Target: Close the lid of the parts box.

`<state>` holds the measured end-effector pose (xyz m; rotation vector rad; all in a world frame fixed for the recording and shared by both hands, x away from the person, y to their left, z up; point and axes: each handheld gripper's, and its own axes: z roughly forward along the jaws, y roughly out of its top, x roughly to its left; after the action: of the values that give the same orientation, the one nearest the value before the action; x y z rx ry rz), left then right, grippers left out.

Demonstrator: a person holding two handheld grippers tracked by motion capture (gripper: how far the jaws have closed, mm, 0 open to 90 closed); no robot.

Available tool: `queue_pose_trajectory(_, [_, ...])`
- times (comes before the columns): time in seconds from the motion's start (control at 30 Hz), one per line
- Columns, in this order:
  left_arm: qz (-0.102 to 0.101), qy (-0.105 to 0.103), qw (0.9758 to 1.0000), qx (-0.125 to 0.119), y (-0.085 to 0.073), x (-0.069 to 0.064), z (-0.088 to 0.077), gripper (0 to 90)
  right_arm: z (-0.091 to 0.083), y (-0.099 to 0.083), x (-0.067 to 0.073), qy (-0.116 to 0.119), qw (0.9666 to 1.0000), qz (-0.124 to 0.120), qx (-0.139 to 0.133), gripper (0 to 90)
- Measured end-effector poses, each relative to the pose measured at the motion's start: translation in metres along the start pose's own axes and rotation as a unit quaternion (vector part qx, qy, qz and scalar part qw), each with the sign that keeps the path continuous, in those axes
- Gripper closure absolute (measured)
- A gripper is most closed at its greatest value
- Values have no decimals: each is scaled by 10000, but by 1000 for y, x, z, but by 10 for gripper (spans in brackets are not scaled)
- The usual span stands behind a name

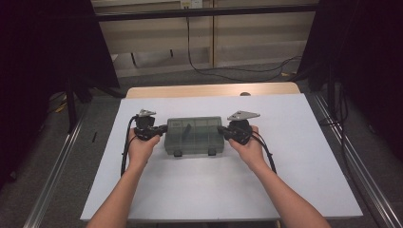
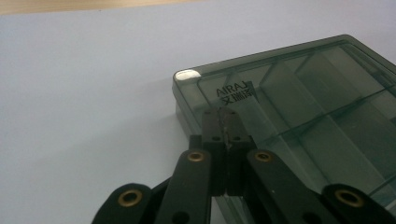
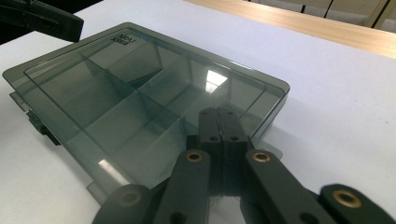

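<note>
Fingers, left: left gripper (image 2: pixel 223 114) has its two black jaws pressed flat together, nothing between them, tips poised over the near corner of the box lid by the printed label.
Fingers, right: right gripper (image 3: pixel 219 114) matches it, jaws squeezed tight on nothing, tips over the opposite end of the lid, near its rim.
Hands: left hand (image 1: pixel 142 145) and right hand (image 1: pixel 248 148) sit one at each short end of the box, grippers pointing inward at it; whether the tips actually touch the plastic, I cannot tell.
Box, place: box (image 1: pixel 194 135) lies flat in the middle of the white table (image 1: pixel 294 156), long side across, squarely between the two grippers.
Box, state: lid down, and two small dark latches (image 1: pixel 178 153) show on the edge nearest the person, looking fastened from here.
Progress: by my read this is the very start; both grippers are lined up at the ends, but nothing is gripped, lifted or opened. Left to do, I'd judge: get at those latches or the lid edge and work the box open, or take hold and shift it.
Material, box: smoky grey see-through plastic, glossy, catching a bright glint on one rounded corner.
Shape, box: shallow rectangle, softly rounded corners, a raised rim round the lid, thin dividers inside splitting it into compartments that look empty.
Material, grippers: matte black links with brass-coloured pivot rings.
Surface: table smooth, plain white, with a pale wood strip along its far edge.
</note>
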<state>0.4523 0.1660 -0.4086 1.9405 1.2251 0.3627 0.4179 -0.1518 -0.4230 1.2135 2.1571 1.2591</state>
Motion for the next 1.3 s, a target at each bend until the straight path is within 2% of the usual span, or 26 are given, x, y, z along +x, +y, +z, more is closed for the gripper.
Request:
queue_pose_trajectory(0.77, [71,-34,9999,-75,-4,-2,1,900,2,-4,2,-2,10000,-72,-17,900])
queue_pose_trajectory(1.0, [214,29,9998,-52,-6,-3,2,900,2,-6,2,-2,10000,-95,-18,900])
queue_pose_trajectory(1.07, [155,24,9998,-117,-7,-4,2,900,2,-6,2,-4,9999,-124,-17,900])
queue_pose_trajectory(1.3, [179,-5,9998,-100,-8,-5,3,900,2,-6,2,-1,9999,-133,-24,900])
